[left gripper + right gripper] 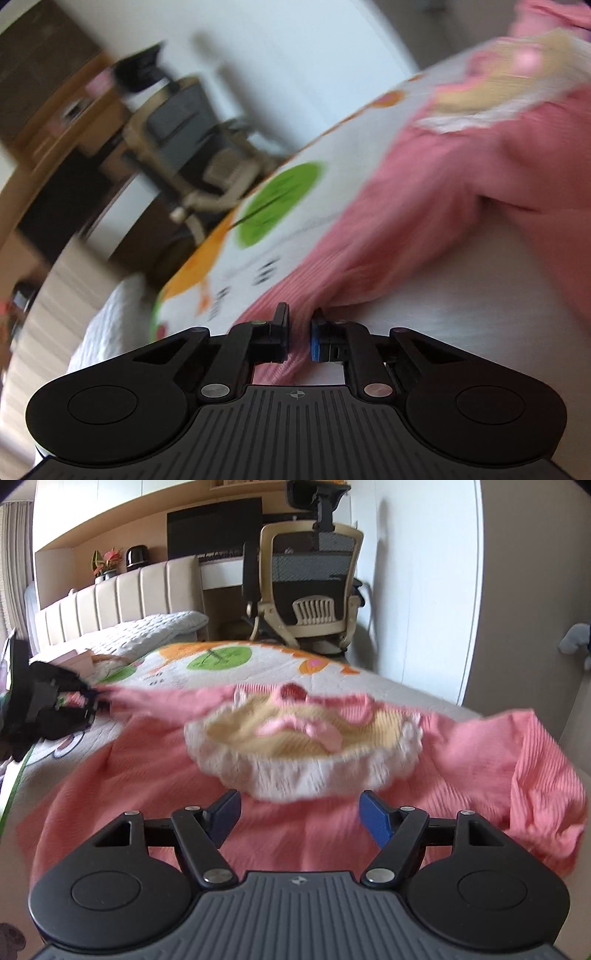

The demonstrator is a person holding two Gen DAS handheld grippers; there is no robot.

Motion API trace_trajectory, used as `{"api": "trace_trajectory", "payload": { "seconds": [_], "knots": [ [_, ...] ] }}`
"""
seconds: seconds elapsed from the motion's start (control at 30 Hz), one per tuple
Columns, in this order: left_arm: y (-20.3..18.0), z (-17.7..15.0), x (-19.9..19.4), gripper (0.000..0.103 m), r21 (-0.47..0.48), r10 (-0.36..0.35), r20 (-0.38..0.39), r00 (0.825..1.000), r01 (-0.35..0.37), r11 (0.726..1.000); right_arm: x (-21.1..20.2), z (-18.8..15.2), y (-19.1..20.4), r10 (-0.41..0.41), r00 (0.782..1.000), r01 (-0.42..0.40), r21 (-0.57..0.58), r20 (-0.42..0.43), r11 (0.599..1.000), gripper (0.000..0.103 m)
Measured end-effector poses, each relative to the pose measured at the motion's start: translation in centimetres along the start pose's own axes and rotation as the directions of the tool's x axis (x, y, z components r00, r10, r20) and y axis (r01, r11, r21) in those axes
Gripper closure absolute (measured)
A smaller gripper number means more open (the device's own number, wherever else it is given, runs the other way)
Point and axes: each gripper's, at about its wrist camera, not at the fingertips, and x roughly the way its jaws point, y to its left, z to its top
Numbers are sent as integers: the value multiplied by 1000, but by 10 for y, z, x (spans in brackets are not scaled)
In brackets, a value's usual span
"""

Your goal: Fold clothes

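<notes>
one pink garment (424, 206) sleeve between left tool (299, 332) fingers

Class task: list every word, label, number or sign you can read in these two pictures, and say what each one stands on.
None can be read.
Dark printed marks on the patterned blanket, near the green circle: too blurred to read.
Small cross-hair emblem on the left tongs body: a symbol, no letters.
Pink garment: no lettering visible.
</notes>
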Motion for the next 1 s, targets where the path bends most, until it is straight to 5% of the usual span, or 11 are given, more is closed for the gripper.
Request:
{"api": "trace_trajectory", "payload": {
  "seconds": [0.1, 0.23, 0.33, 0.43, 0.53, 0.6, 0.67, 0.73, 0.83, 0.93, 1.0],
  "knots": [
    [23, -8, 15, 88, -45, 63, -45, 997, -65, 997, 9, -7, 4, 15, 999, -16, -3, -35, 1000, 32],
    [42, -15, 25, 69, -84, 120, -83, 989, -127, 988, 6, -1, 3, -17, 1000, 17, -11, -5, 1000, 32],
    [53, -18, 17, 58, -120, 108, -81, 991, -117, 986, -7, 7, -8, -176, 983, 180, -82, 56, 980, 32],
    [59, -23, 1, 50, -174, 44, -72, 996, -56, 983, 2, 3, -28, -411, 910, 413, -221, 56, 884, 32],
    [59, -28, -20, 40, -235, -33, -60, 998, 18, 972, 20, -5, -73, -571, 821, 536, -323, -17, 780, 32],
    [59, -29, -35, 30, -267, -65, -40, 997, 52, 962, 20, -3, -106, -725, 689, 685, -344, 20, 642, 32],
    [59, -28, -52, 19, -299, -91, -9, 996, 84, 951, -1, 7, -129, -804, 592, 785, -264, 51, 561, 32],
    [56, -24, -68, 16, -331, -150, 32, 988, 152, 931, -35, 15, -130, -777, 626, 777, -138, 69, 614, 33],
    [41, -16, -95, 13, -339, -262, 107, 959, 283, 897, -50, 9, -89, -627, 776, 629, -150, 64, 763, 32],
    [10, -4, -125, 12, -258, -390, 183, 902, 427, 866, -63, 1, -45, -444, 895, 446, -171, 52, 879, 32],
    [-15, 2, -149, 10, -168, -478, 215, 852, 514, 841, -72, -4, -16, -309, 950, 311, -183, 42, 933, 32]
  ]
}}
